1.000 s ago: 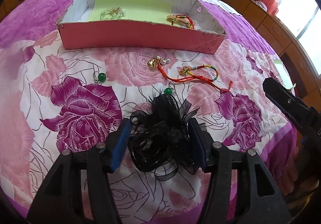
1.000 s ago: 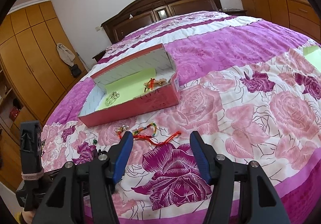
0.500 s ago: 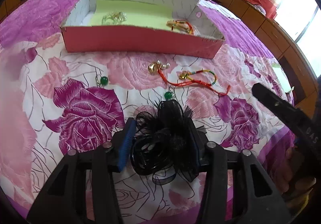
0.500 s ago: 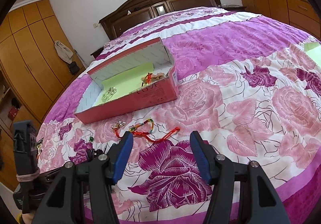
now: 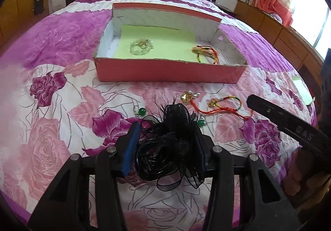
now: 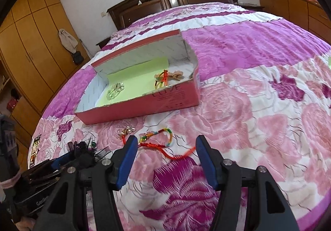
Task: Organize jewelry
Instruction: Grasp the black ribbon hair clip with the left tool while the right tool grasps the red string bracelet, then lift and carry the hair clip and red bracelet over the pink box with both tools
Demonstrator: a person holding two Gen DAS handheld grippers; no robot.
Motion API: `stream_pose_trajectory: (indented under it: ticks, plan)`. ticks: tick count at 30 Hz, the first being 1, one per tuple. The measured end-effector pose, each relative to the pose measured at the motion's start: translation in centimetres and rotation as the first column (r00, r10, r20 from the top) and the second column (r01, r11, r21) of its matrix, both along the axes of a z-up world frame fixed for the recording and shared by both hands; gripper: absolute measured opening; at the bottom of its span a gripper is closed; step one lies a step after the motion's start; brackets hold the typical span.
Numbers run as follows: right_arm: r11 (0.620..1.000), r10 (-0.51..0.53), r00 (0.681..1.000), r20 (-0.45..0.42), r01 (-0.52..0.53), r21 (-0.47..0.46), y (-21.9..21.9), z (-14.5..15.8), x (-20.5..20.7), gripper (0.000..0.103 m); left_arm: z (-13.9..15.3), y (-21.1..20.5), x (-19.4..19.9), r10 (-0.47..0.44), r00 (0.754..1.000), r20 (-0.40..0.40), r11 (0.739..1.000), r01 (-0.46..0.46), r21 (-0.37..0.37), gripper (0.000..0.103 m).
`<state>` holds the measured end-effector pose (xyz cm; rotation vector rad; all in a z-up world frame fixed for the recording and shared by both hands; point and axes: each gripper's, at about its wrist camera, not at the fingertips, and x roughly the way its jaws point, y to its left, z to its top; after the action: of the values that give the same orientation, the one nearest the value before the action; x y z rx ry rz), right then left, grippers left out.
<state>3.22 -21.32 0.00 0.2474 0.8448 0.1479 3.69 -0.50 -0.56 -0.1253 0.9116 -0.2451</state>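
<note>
My left gripper [image 5: 165, 146] had just closed on the black hair bow [image 5: 169, 146] and lifted it, ready for the box [image 5: 169, 69]; my right gripper [image 6: 165, 160] hung spread and empty.

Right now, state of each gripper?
Left gripper: shut on the black feathered hair accessory.
Right gripper: open, holding nothing; the red cord bracelet lies on the bedspread between its fingers.
</note>
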Motion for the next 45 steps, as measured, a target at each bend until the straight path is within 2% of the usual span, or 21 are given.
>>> stream_pose_trajectory:
  ticks: [5,11,14,15,16,17,20,30,45]
  plan:
    - [1.0,0.014,0.998,-0.055,-0.014,-0.009,0.7,-1.5,2.0,0.061,-0.5,0.0,0.2,0.003,1.0,-0.015,1.0,-0.003,-0.007,0.041]
    - [1.0,0.007,0.994,-0.113,-0.009,-0.02,0.9,-3.3,3.5,0.05,-0.9,-0.1,0.4,-0.007,1.0,-0.024,1.0,0.007,-0.013,0.041]
    - [1.0,0.002,0.993,-0.115,-0.005,-0.027,0.9,-3.5,3.8,0.038,-0.9,-0.2,0.3,-0.009,1.0,-0.026,1.0,0.008,-0.012,0.041]
    - [1.0,-0.001,0.993,-0.115,-0.002,-0.028,0.9,-3.5,3.9,0.029,-0.9,-0.2,0.3,-0.008,1.0,-0.024,1.0,0.008,-0.011,0.041]
    - [1.0,-0.003,0.993,-0.115,0.0,-0.029,0.9,-3.5,3.9,0.025,-0.9,-0.2,0.3,-0.008,1.0,-0.024,1.0,0.007,-0.011,0.041]
    - [1.0,-0.005,0.993,-0.114,0.002,-0.027,0.7,-3.5,3.9,0.012,-0.9,-0.2,0.2,-0.007,1.0,-0.021,1.0,0.007,-0.01,0.041]
    - [1.0,0.0,0.995,-0.096,0.0,-0.006,0.5,-3.2,3.4,0.006,-0.6,-0.2,0.1,-0.004,1.0,-0.014,1.0,0.004,-0.007,0.041]
    - [1.0,0.013,0.999,0.034,-0.012,-0.011,0.3,0.0,0.6,0.004,0.7,-0.2,-0.6,-0.001,1.0,0.026,1.0,0.001,0.002,0.041]
    - [1.0,0.023,0.984,0.175,-0.024,0.001,-0.2,4.2,-2.8,0.004,2.8,-0.1,-1.2,0.012,0.996,0.093,1.0,-0.013,0.003,0.041]
